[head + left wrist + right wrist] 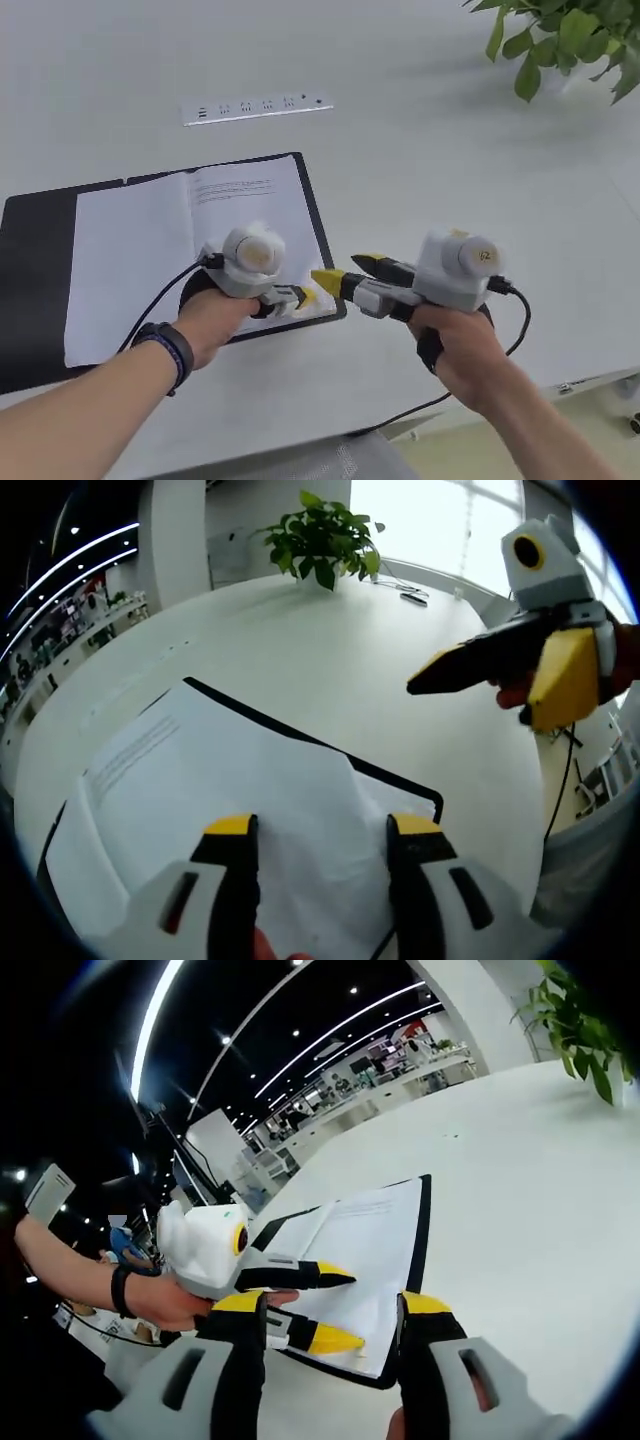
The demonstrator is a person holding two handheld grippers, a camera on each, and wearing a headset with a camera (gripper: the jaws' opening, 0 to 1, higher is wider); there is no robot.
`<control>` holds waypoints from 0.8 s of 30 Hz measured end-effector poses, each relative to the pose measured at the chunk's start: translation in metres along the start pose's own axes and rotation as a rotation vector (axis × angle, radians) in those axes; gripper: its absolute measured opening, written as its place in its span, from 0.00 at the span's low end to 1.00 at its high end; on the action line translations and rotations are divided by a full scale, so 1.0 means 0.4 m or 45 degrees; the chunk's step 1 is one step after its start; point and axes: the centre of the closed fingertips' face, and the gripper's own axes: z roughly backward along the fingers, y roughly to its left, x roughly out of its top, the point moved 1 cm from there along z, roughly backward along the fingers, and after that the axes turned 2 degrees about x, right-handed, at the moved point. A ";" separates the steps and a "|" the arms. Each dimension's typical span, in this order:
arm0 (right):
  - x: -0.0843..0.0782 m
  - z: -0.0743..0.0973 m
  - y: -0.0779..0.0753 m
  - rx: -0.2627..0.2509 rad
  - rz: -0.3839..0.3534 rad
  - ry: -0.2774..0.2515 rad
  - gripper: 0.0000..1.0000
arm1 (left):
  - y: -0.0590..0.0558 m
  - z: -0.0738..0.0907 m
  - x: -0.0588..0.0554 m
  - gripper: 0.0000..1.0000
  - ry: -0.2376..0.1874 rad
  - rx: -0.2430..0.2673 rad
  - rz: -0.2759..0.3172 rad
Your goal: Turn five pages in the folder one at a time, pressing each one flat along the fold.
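- Firstly, from the head view: the folder lies open on the table. The left gripper sits over the lower outer corner of the right-hand page. The right gripper is just beside the folder's edge, jaws parted and empty. A power strip and a plant stand well apart from the folder and block nothing.
- Left gripper view: the left gripper has its jaws wide and grips nothing, with the page beneath them. My judgement is to nip one sheet only at the corner, then carry it over slowly.
- Right gripper view: the right gripper is wide open and empty, aimed at the folder. The left gripper crowds that corner, so the right should wait, then press along the fold.
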 end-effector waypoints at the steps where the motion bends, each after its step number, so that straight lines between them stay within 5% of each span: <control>1: 0.000 -0.007 -0.004 -0.001 -0.003 0.004 0.49 | 0.000 -0.001 0.000 0.51 -0.001 0.000 0.001; 24: -0.031 -0.125 -0.051 0.053 -0.215 0.055 0.43 | 0.002 -0.002 0.003 0.50 -0.040 -0.007 0.055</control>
